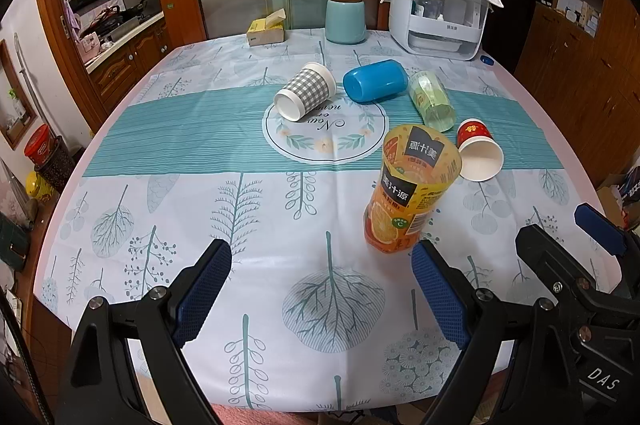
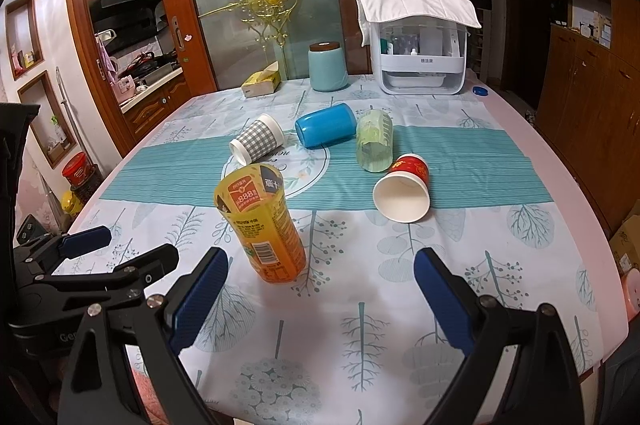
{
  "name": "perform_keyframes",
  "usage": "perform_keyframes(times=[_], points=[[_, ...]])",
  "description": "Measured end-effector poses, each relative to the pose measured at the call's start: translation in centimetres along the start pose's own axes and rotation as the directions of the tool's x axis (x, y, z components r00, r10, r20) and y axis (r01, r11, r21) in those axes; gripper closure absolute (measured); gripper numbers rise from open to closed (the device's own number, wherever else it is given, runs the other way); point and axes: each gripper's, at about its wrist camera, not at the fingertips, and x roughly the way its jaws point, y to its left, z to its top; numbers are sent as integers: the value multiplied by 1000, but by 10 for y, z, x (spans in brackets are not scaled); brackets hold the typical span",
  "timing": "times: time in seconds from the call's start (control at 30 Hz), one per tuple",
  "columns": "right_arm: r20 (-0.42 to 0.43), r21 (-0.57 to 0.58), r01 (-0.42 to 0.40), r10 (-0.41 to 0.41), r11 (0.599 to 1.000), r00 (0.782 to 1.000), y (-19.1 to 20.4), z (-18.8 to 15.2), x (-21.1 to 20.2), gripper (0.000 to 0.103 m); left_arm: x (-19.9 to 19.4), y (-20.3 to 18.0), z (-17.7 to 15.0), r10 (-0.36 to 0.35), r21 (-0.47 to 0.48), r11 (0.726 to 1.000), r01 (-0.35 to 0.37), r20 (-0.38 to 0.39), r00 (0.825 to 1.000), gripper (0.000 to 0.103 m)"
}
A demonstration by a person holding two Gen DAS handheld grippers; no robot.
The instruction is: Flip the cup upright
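An orange juice-label cup [image 1: 412, 189] stands upright near the table's front; it also shows in the right wrist view [image 2: 262, 221]. Lying on their sides behind it are a grey checked cup [image 1: 306, 91] [image 2: 257, 144], a blue cup [image 1: 374, 80] [image 2: 326, 125], a pale green cup [image 1: 432, 101] [image 2: 374, 144] and a red paper cup [image 1: 478, 150] [image 2: 404, 187]. My left gripper [image 1: 322, 289] is open and empty, just in front and left of the orange cup. My right gripper [image 2: 320, 293] is open and empty, in front and right of it.
A teal canister [image 1: 345, 18], a yellow tissue box [image 1: 266, 29] and a white appliance [image 1: 436, 21] under a cloth stand along the table's far edge. A small blue lid [image 1: 487, 60] lies at the far right. The patterned tablecloth [image 1: 200, 209] covers the table.
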Motion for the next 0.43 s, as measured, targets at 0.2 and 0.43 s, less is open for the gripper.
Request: perform_keyframes(times=[0.2,0.43], points=[[-1,1,0,0,1000,1000,0,0,0,8,0,0,-1,-1,1,1000,1,-2,1000,12],[-4,2,1,-1,1000,1000,-3,-2,1,8,1,0,-2,0,2,1000,0,-3,1000,12]])
